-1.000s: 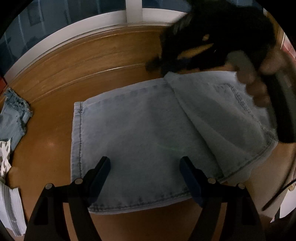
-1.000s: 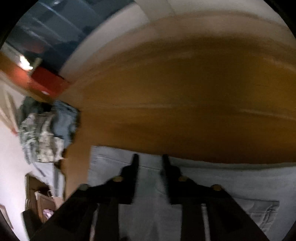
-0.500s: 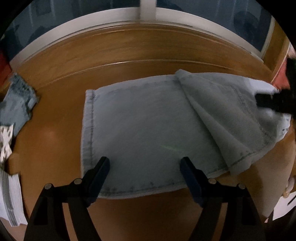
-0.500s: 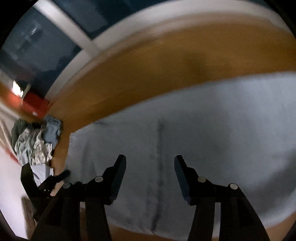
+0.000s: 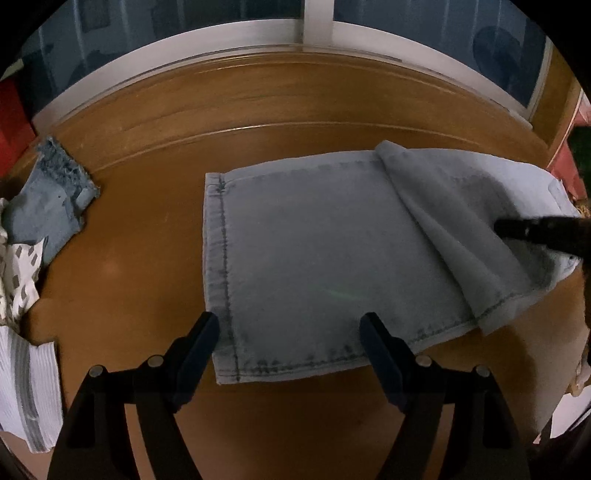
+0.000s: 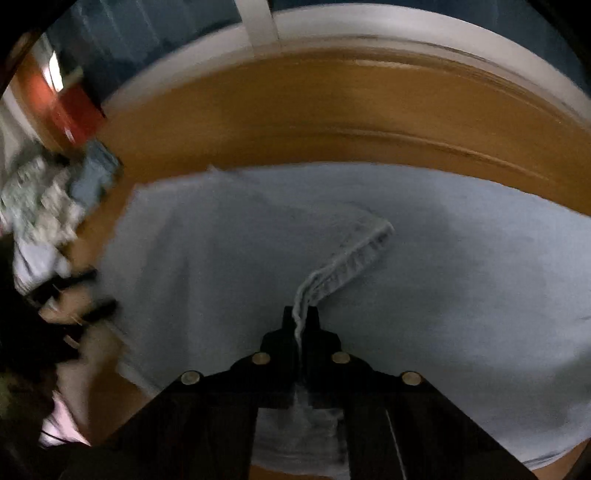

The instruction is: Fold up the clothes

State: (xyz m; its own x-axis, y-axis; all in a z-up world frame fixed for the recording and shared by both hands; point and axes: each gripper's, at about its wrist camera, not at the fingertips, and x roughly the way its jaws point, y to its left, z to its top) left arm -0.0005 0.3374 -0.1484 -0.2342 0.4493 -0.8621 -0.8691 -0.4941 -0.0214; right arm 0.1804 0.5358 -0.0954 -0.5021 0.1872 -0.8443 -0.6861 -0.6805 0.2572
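A light blue denim garment lies partly folded on a wooden table, with a flap folded over on its right side. My left gripper is open and empty above the garment's near hem. My right gripper is shut on a raised seam edge of the denim garment, lifting a ridge of cloth; the same gripper shows as a dark shape at the right edge of the left wrist view.
A frayed pair of denim shorts, a patterned cloth and a white striped cloth lie at the table's left. A window frame runs behind the table. A clothes pile appears in the right wrist view.
My right gripper has closed on a seam of the denim and lifted it. My left gripper stays open over the near hem, shifted slightly left.
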